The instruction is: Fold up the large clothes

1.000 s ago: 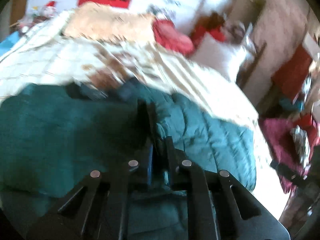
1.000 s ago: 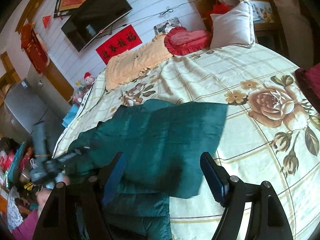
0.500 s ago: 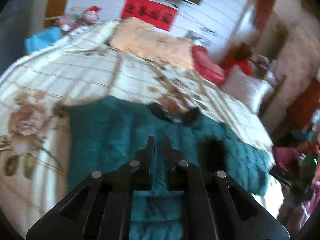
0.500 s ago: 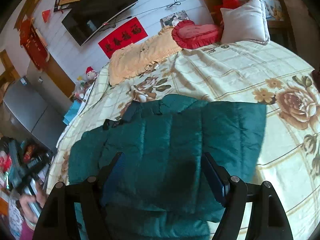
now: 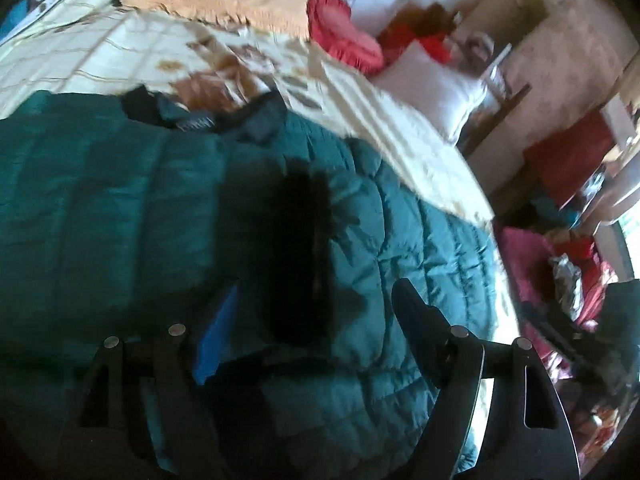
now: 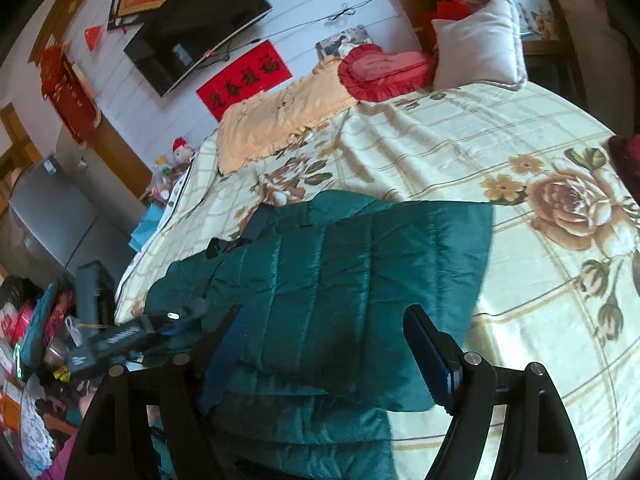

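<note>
On bed, near edge: green puffer jacket lying flat, collar toward pillows, one side panel already folded over body. Step in hand, my read: release after a fold, then re-grip for next one. Left tool jaws opening, spread over jacket, fabric below gap but not pinched; frame blurred. Right tool spread wide above lower part of jacket, holding nothing; contact with fabric unclear. Next move likely needs both tools on hem or remaining side edge, then carry across without dragging folded panel.
</note>
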`<move>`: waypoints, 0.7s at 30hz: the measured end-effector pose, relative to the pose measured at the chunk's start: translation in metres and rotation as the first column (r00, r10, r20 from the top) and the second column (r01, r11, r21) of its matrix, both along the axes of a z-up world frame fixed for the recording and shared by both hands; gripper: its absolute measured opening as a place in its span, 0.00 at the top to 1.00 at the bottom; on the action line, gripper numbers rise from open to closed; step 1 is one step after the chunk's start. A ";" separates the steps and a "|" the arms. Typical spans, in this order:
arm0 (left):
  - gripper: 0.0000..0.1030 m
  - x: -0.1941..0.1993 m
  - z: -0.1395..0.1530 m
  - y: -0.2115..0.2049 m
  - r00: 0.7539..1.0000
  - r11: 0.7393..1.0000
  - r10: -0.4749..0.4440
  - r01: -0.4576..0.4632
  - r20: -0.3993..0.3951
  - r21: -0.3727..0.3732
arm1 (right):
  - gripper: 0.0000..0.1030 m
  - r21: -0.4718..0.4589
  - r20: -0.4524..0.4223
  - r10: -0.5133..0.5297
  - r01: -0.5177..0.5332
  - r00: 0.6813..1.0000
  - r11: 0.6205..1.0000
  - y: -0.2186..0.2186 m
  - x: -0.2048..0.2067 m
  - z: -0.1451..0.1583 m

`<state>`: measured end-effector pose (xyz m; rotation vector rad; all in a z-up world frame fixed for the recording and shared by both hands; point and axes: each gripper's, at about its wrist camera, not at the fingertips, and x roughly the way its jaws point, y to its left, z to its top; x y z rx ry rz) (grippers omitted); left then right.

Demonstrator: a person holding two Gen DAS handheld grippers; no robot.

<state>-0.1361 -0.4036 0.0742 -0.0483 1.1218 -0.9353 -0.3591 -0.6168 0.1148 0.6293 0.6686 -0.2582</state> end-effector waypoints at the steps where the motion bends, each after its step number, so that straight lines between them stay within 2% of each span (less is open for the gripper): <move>1: 0.25 -0.001 -0.003 -0.006 1.000 1.000 -0.004 0.004 0.001 0.012 | 0.24 0.006 0.005 -0.007 0.007 1.000 1.000 -0.003 -0.004 0.000; 4: 0.26 -0.009 -0.004 -0.021 1.000 1.000 0.004 -0.004 0.018 0.008 | 0.24 0.020 0.010 -0.027 0.027 1.000 0.999 -0.011 -0.013 -0.001; 5: 0.30 -0.013 -0.004 -0.026 1.000 1.000 -0.007 0.006 0.025 0.007 | 0.24 0.019 0.009 -0.031 0.031 0.999 0.999 -0.012 -0.016 -0.003; 7: 0.88 -0.014 -0.005 -0.030 0.999 0.999 -0.019 0.018 0.031 0.026 | 0.24 0.016 0.003 -0.038 0.038 0.999 0.999 -0.014 -0.019 -0.005; 10: 0.92 -0.012 0.005 -0.022 0.999 1.000 0.008 -0.008 0.042 -0.012 | 0.24 0.024 0.005 -0.051 0.051 0.999 0.998 -0.017 -0.023 -0.006; 13: 0.94 -0.004 0.029 0.004 0.988 0.996 0.083 -0.076 0.131 -0.052 | 0.24 0.019 0.015 -0.056 0.055 0.998 0.998 -0.017 -0.024 -0.004; 17: 0.94 0.013 0.046 0.040 0.979 0.986 0.153 -0.143 0.136 -0.082 | 0.24 0.027 0.018 -0.055 0.055 0.998 0.998 -0.015 -0.018 -0.002; 21: 0.94 0.035 0.058 0.089 0.951 0.967 0.252 -0.239 0.178 -0.090 | 0.24 0.018 0.020 -0.032 0.032 0.999 0.999 -0.005 -0.009 -0.001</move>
